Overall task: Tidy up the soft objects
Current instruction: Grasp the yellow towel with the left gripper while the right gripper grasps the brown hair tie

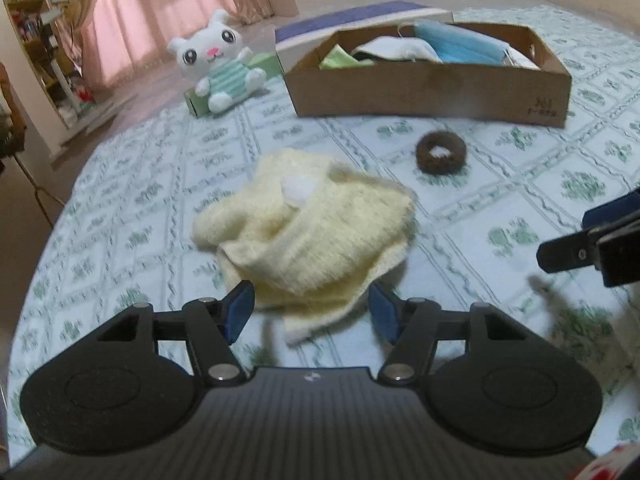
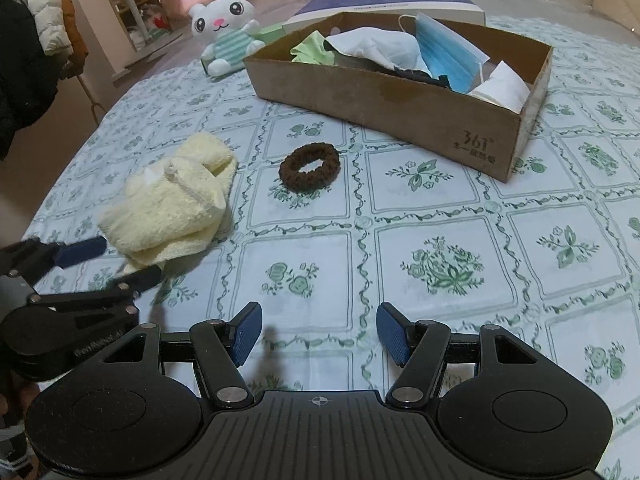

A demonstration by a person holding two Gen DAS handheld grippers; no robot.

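Note:
A crumpled pale yellow towel (image 1: 316,228) lies on the green-patterned tablecloth (image 1: 140,208); it also shows in the right wrist view (image 2: 172,204). My left gripper (image 1: 311,312) is open, its blue pads on either side of the towel's near edge. It shows from the side in the right wrist view (image 2: 106,258). A brown hair scrunchie (image 1: 441,153) lies beyond the towel, also in the right wrist view (image 2: 309,167). My right gripper (image 2: 319,334) is open and empty above bare cloth; its finger shows at the right of the left wrist view (image 1: 568,252).
A cardboard box (image 2: 400,108) at the back holds a blue face mask (image 2: 444,54), white cloths and a green cloth. A white plush bunny (image 1: 218,64) sits on a green box at the back left. A blue-topped flat box (image 2: 384,2) lies behind the cardboard box.

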